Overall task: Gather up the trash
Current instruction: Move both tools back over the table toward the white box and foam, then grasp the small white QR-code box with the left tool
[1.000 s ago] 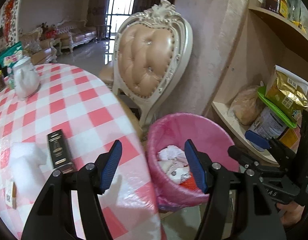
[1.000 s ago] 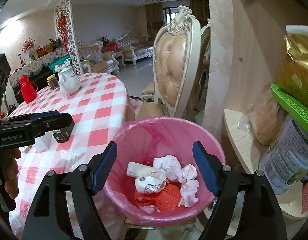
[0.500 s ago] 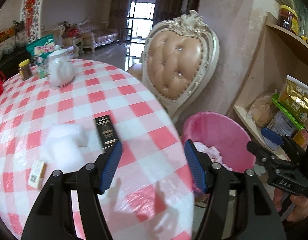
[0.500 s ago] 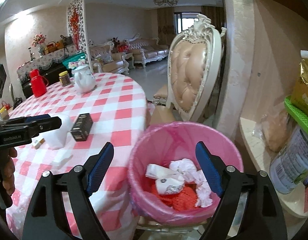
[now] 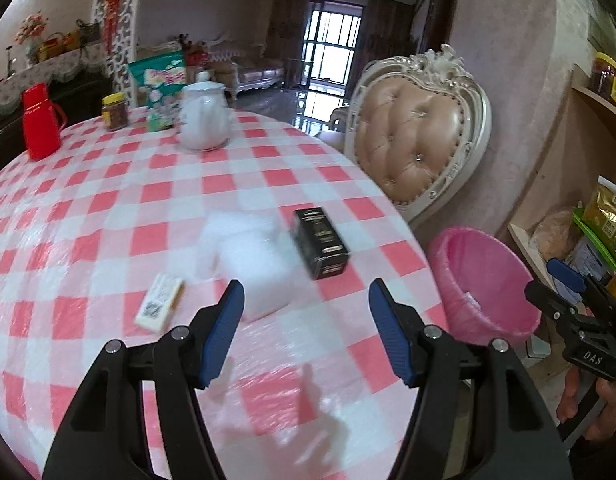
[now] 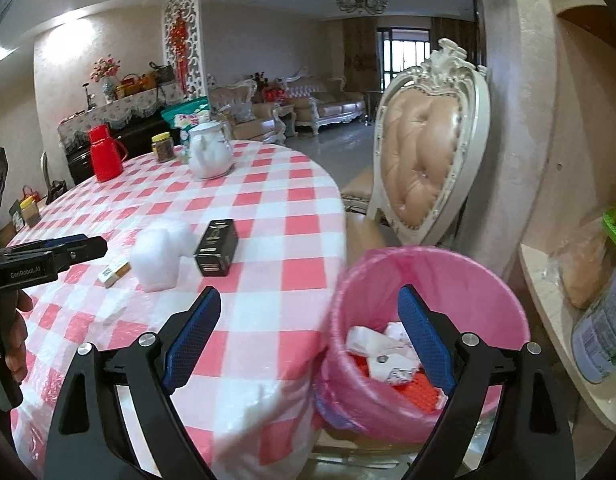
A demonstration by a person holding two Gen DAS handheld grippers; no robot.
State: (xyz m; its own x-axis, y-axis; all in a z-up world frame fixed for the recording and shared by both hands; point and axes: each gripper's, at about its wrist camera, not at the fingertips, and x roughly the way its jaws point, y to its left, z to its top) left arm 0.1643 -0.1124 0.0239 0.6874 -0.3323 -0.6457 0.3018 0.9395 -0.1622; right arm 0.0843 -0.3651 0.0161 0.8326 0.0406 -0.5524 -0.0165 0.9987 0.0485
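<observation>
White teapot [image 5: 204, 118], red thermos [image 5: 40, 120] and yellow-lidded jar [image 5: 115, 112] at the table's far side, well beyond the claw. Green snack bag [image 5: 160, 80] behind the teapot. Tufted chair [image 5: 418, 140] up-right of the claw, beside the checked tablecloth [image 5: 108, 216].

Bright daylight from far window [image 5: 328, 60]; fisheye-bent edges, dark corners, slight motion blur

On the table [image 5: 108, 184], foam [image 5: 252, 264] lies between carton [image 5: 159, 307] and box [image 5: 321, 243]; bin [image 5: 484, 280] stands right.
</observation>
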